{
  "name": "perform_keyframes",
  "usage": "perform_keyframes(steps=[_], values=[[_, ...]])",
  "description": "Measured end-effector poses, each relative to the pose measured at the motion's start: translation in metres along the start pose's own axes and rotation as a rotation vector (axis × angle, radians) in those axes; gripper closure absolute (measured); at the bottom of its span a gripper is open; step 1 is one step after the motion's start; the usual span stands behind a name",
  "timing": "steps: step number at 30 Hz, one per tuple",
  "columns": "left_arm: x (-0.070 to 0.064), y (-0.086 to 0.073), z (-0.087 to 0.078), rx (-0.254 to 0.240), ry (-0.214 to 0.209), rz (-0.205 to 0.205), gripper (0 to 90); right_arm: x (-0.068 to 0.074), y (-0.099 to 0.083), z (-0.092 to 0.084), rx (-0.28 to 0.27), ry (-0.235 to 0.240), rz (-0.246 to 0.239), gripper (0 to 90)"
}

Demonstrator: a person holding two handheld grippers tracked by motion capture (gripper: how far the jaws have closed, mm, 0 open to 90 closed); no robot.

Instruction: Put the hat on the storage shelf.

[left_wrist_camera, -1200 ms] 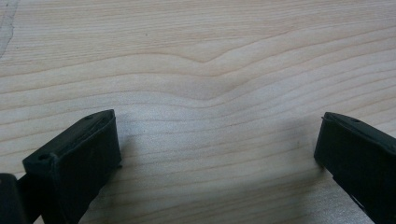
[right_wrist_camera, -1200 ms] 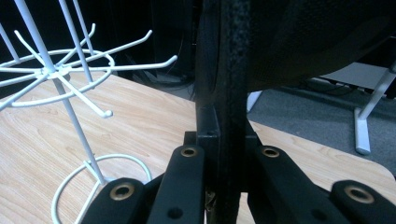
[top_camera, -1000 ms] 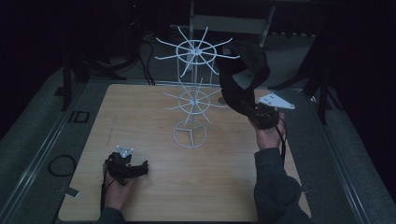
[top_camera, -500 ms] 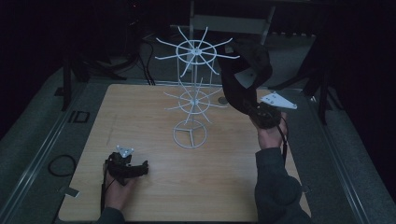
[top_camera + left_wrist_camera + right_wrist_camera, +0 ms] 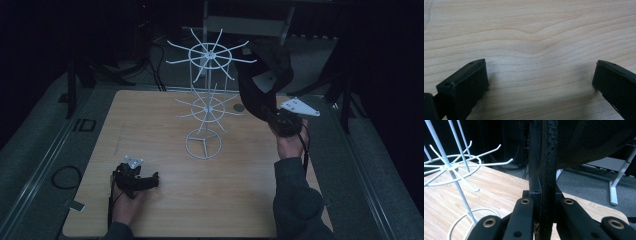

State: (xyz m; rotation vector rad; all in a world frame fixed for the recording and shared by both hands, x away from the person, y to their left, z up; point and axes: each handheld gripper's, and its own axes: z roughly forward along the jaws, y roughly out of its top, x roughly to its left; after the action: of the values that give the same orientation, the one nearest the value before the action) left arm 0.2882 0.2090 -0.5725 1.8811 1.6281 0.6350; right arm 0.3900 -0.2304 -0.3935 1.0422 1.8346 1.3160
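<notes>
A white wire rack [image 5: 210,107] with two tiers of hooks stands at the middle of the wooden table [image 5: 150,115]. To its right, my right gripper [image 5: 280,120] is raised and shut on a black cap [image 5: 265,75], which hangs up beside the rack's upper tier. In the right gripper view the jaws [image 5: 546,205] pinch a thin black edge of the cap [image 5: 586,142], with the rack [image 5: 451,166] to the left. My left gripper [image 5: 135,180] rests on the table near the front left. Its jaws [image 5: 540,75] stand wide apart over bare wood.
A small dark disc [image 5: 239,107] lies on the table behind the rack's base. A white metal frame [image 5: 245,22] stands beyond the far edge. A cable loop [image 5: 65,175] lies off the table's left side. Dark surroundings ring the table.
</notes>
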Motion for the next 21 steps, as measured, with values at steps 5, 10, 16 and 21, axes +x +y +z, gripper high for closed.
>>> perform_keyframes(steps=[5, 10, 16, 21], values=[[0.0000, 0.0000, 0.0000, 0.000, 0.000, 0.001, 0.2, 0.0004, 0.0017, -0.0006, -0.003, -0.001, -0.002, 86.5], [0.0000, 0.0000, 0.0000, 0.000, -0.001, 0.002, 0.2, 0.0004, 0.0034, -0.0018, -0.009, -0.003, -0.003, 86.6], [-0.0001, 0.0000, 0.0000, 0.000, -0.002, 0.001, 0.2, -0.0005, 0.0051, -0.0038, -0.020, -0.008, -0.002, 86.5], [-0.0001, 0.0000, 0.0000, 0.001, -0.002, 0.001, 0.2, 0.0000, 0.0072, -0.0072, -0.036, -0.012, -0.008, 86.5]])
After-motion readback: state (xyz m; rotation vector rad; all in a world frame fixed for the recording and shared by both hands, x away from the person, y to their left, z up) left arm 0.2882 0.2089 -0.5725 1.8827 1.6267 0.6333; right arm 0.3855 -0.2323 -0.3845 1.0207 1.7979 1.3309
